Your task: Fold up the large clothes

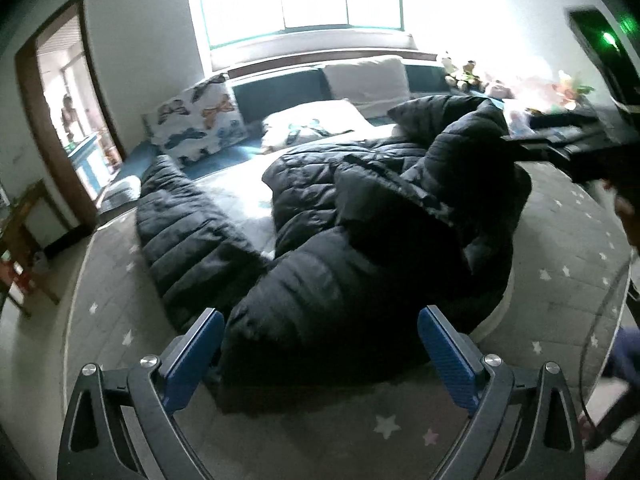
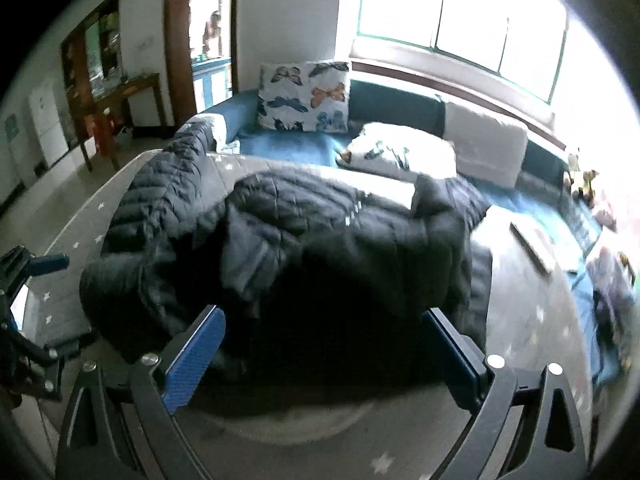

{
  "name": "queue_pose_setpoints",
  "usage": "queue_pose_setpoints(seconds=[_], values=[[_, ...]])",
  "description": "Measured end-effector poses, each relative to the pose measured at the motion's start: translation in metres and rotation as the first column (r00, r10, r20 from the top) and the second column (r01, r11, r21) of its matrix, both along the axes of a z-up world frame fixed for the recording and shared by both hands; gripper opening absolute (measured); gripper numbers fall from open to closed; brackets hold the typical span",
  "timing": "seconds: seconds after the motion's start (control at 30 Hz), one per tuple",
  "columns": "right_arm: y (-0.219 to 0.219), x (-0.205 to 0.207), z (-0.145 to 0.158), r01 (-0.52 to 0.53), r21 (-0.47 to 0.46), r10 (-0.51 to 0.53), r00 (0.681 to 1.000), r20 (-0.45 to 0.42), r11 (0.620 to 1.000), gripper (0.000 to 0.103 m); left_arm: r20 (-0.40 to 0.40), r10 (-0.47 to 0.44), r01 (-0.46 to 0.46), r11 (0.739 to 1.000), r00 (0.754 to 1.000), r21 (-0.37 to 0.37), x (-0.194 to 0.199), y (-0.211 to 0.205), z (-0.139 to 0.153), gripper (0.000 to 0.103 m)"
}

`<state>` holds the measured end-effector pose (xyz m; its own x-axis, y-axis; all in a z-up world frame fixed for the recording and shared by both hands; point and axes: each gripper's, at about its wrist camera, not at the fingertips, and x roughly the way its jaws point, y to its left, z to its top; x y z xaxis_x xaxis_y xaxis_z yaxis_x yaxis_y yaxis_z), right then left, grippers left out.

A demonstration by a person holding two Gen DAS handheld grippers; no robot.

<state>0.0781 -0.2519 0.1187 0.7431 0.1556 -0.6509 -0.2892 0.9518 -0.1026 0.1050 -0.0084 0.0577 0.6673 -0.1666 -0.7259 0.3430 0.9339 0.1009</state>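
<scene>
The black puffer jacket [image 1: 360, 216] lies crumpled on the star-patterned surface [image 1: 560, 240] before the sofa [image 2: 288, 144], so I hold my left claw [image 1: 320, 356] and right claw [image 2: 324, 352] spread apart, empty, near its edge for grasping.

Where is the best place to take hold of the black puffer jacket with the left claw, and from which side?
Probably the near hem of the black puffer jacket, approached from the front. That bulging edge lies between the open fingers of the left claw, above the star-patterned cover, so closing there should pinch it.
</scene>
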Motion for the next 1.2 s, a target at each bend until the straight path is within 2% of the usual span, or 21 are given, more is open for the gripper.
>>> queue_pose_setpoints(seconds=[0.13,0.27,0.33,0.4,0.43,0.47,0.53,0.57,0.6,0.7,0.8,1.03,1.2], values=[[0.016,0.029,-0.003,-0.01,-0.12,0.007,1.0,-0.023,0.993,0.103,-0.018,-0.068,0.068,0.998,0.998,-0.005,0.018,-0.006,0.0,0.103],[0.024,0.056,-0.025,-0.004,-0.199,-0.012,0.997,-0.075,0.98,0.103,-0.089,-0.114,0.11,0.993,0.99,-0.042,0.043,-0.01,-0.015,0.1],[0.025,0.062,-0.037,0.011,-0.252,-0.031,0.997,-0.074,0.968,0.092,-0.108,-0.122,0.117,0.992,0.987,-0.05,0.05,-0.009,-0.023,0.097],[0.023,0.061,-0.042,0.011,-0.282,-0.032,0.997,-0.07,0.959,0.075,-0.104,-0.125,0.123,0.992,0.987,-0.03,0.056,-0.01,-0.031,0.094],[0.022,0.059,-0.041,0.009,-0.281,-0.03,0.997,-0.071,0.96,0.071,-0.105,-0.13,0.128,0.991,0.986,-0.025,0.056,-0.012,-0.032,0.093],[0.019,0.056,-0.04,0.008,-0.273,-0.029,0.997,-0.071,0.962,0.062,-0.103,-0.134,0.132,0.991,0.986,-0.024,0.056,-0.012,-0.033,0.09],[0.014,0.049,-0.034,0.007,-0.257,-0.025,0.997,-0.068,0.966,0.055,-0.096,-0.139,0.138,0.99,0.986,-0.017,0.052,-0.012,-0.033,0.08],[0.012,0.045,-0.032,0.007,-0.246,-0.024,0.998,-0.065,0.969,0.051,-0.092,-0.141,0.14,0.99,0.986,-0.014,0.05,-0.012,-0.033,0.071],[0.008,0.04,-0.028,0.008,-0.231,-0.023,0.998,-0.062,0.973,0.049,-0.086,-0.141,0.14,0.99,0.986,-0.015,0.047,-0.011,-0.032,0.063],[-0.002,0.027,-0.017,0.014,-0.189,-0.023,0.999,-0.045,0.982,0.046,-0.075,-0.149,0.147,0.989,0.986,-0.036,0.034,-0.005,-0.029,0.049],[-0.009,0.01,-0.006,0.015,-0.159,-0.017,1.0,-0.015,0.987,0.044,-0.054,-0.163,0.161,0.986,0.985,-0.037,0.016,-0.003,-0.024,0.043],[-0.032,-0.045,0.022,-0.019,-0.057,0.021,1.0,0.023,0.998,0.042,-0.002,-0.197,0.196,0.978,0.98,-0.07,-0.041,0.006,-0.001,0.038],[-0.041,-0.079,0.017,-0.032,-0.029,0.033,0.999,0.027,0.999,0.041,0.0,-0.231,0.231,0.971,0.973,-0.055,-0.083,0.007,0.002,0.036]])
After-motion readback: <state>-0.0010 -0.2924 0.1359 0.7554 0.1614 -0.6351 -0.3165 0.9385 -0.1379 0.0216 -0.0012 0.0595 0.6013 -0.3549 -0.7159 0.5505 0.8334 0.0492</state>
